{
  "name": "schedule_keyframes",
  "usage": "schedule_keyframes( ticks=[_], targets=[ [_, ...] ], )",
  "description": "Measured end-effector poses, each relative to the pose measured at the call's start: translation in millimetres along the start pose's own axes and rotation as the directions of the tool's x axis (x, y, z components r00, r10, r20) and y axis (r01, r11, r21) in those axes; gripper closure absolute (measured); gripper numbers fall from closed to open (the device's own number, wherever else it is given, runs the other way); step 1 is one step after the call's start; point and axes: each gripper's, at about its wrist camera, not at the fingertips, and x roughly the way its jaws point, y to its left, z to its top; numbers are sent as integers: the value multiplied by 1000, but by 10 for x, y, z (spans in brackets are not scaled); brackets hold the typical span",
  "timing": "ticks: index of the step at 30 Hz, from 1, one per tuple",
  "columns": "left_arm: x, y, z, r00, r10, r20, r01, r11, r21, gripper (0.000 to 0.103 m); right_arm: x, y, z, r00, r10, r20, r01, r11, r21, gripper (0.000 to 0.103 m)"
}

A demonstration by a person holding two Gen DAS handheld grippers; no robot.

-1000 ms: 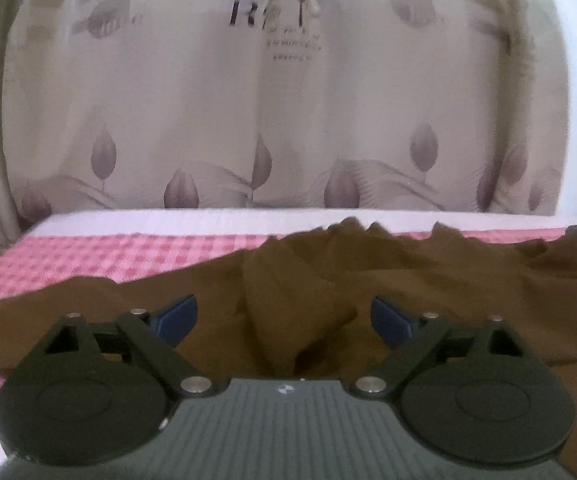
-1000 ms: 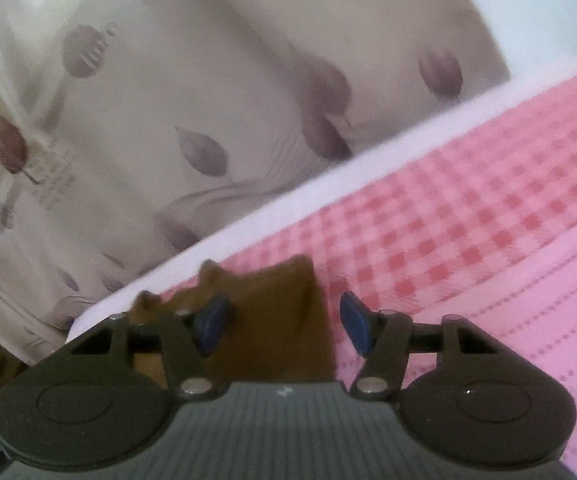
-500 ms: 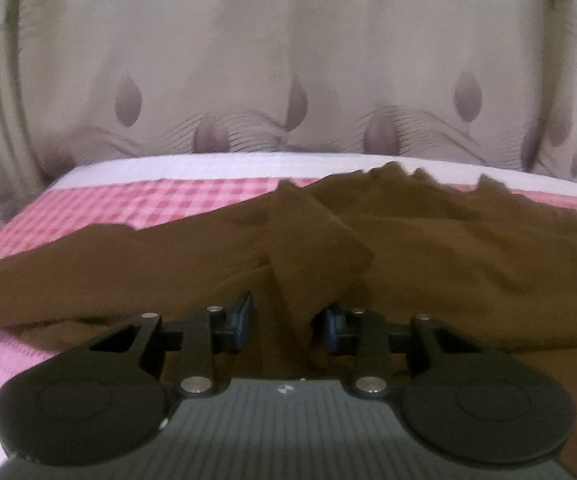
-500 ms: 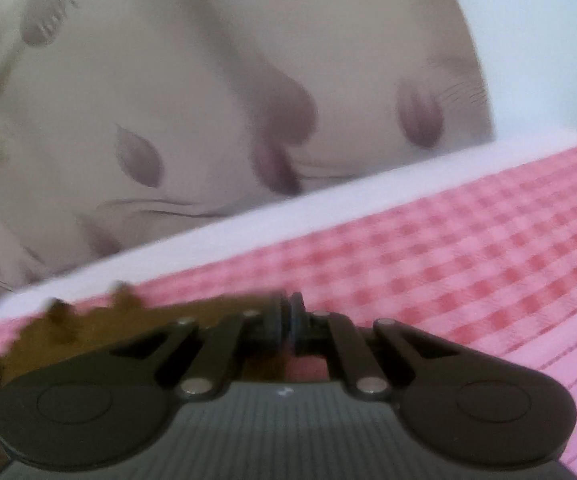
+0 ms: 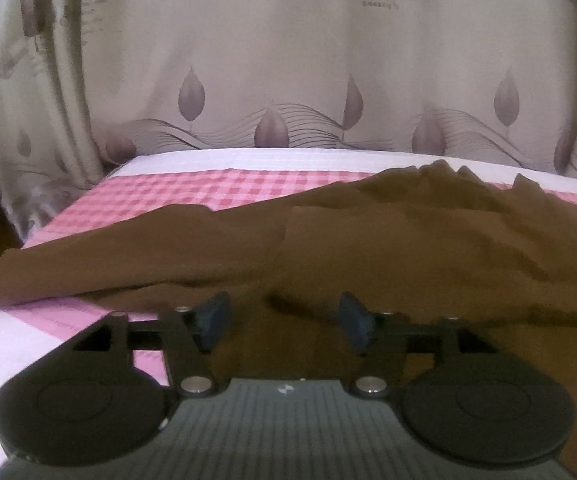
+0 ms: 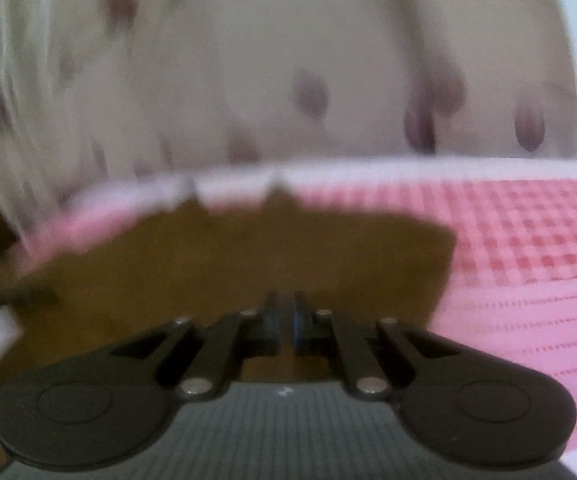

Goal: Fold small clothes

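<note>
We see a bed point(image 5: 248, 158) with a white edge along its far side, covered by a pink cloth point(image 5: 192, 196) that is checked farther back and striped nearer us. A brown garment point(image 5: 408, 240) lies rumpled directly on that cloth, spread across it.

Right wrist view smeared throughout: curtain point(image 6: 272, 60) leaf marks only soft blotches, brown garment point(image 6: 224, 264) edge fuzzy, far rim jagged. My right gripper point(image 6: 284, 320) pads pinched nearly together; couldn't make out cloth between them, blur too heavy. Dark shape at 9 o'clock unreadable, cut by frame edge. Left wrist view: garment point(image 5: 408, 248) ran off frame at 3 o'clock, near part hidden behind my left gripper point(image 5: 282, 320) body. Curtain point(image 5: 288, 60) lettering at 12 o'clock cropped, small lines illegible. Checked cloth point(image 5: 208, 188) mostly buried under garment.
</note>
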Motion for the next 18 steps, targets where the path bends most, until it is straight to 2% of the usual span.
schedule_keyframes(
  ticks=[2,3,4,6,9,11,14,15,17,18],
  targets=[
    [-91,101,-25,1000,2,8,-2,1000,4,38,132,82,-91,996,-56,-69,52,997,-66,98],
    [-151,191,-34,1000,-7,13,7,1000,-6,32,84,81,-110,997,-57,-53,55,997,-51,96],
    [-209,296,-38,1000,-18,18,18,999,-26,22,35,79,-70,998,-48,-35,48,999,-19,96],
    [-329,581,-36,999,-26,40,30,995,-92,9,-127,137,2,999,-18,47,17,1000,5,96],
    [-445,1058,-7,995,-20,98,38,983,-178,1,-298,355,63,991,62,114,-62,998,-3,96],
    [-406,1354,33,996,7,88,12,978,-210,1,-318,548,45,986,108,128,-106,994,-24,95],
    [-235,1812,82,1000,5,27,2,962,-273,2,-158,835,22,987,130,94,-123,990,-74,95],
    [-159,1970,94,1000,12,-4,-13,953,-304,6,-77,903,-13,988,133,75,-126,989,-82,95],
    [-19,2329,80,997,-29,-71,-1,918,-398,10,46,989,-97,989,143,31,-141,988,-68,95],
    [47,2508,62,994,-56,-91,8,888,-460,12,105,1029,-138,988,151,18,-149,987,-59,95]
  ],
)
